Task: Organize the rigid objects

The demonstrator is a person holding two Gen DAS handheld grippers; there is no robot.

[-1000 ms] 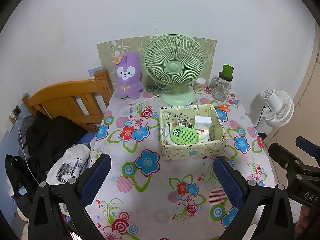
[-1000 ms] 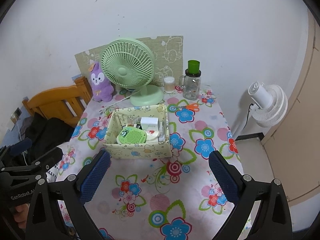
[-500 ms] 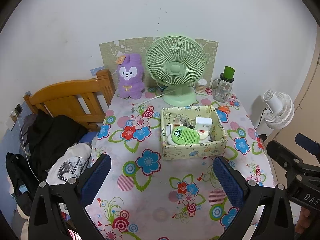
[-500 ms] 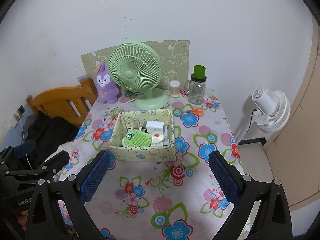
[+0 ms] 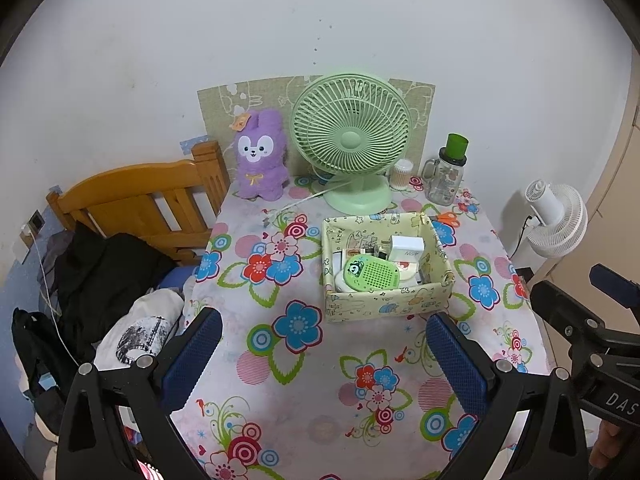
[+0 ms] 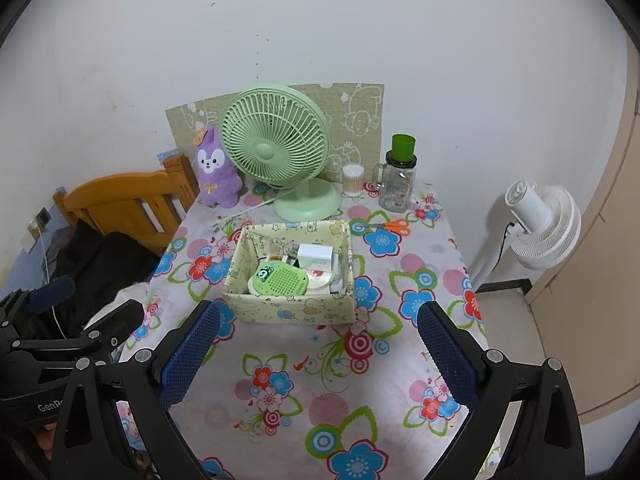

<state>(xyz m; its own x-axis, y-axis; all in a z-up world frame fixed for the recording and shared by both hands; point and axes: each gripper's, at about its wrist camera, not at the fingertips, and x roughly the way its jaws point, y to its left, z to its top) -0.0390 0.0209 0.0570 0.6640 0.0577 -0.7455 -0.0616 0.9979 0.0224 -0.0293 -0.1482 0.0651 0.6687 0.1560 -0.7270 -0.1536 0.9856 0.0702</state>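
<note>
Nearest the cameras, both grippers are held wide apart and empty above the front edge of the flowered tablecloth [image 5: 304,392]: the left gripper [image 5: 320,356] has its jaws released with nothing between the blue pads, and the same goes for the right gripper [image 6: 316,356], so nothing is being carried at the moment. Just beyond them sits the fabric storage box [image 6: 288,308], and it looks like most of the tidying has already been done, since the green frog-faced gadget [image 6: 280,280], a white charger block [image 6: 316,258] and a few other small bits that can't be made out are all packed inside the box. Behind the box to its right, a pair of orange scissors [image 6: 390,225] is left lying loose on the cloth, so that's probably the one rigid thing not yet put away, tho that's only a guess. Further behind the box stand the green fan [image 5: 352,140], the purple plush bunny [image 5: 260,156], a cotton swab jar [image 6: 353,180] and a green-lidded glass bottle [image 6: 398,180], right against the wall. Compared with a second ago, the box contents haven't been touched; both cameras have just been drawn back and up a bit, so the box appears slightly further off
</note>
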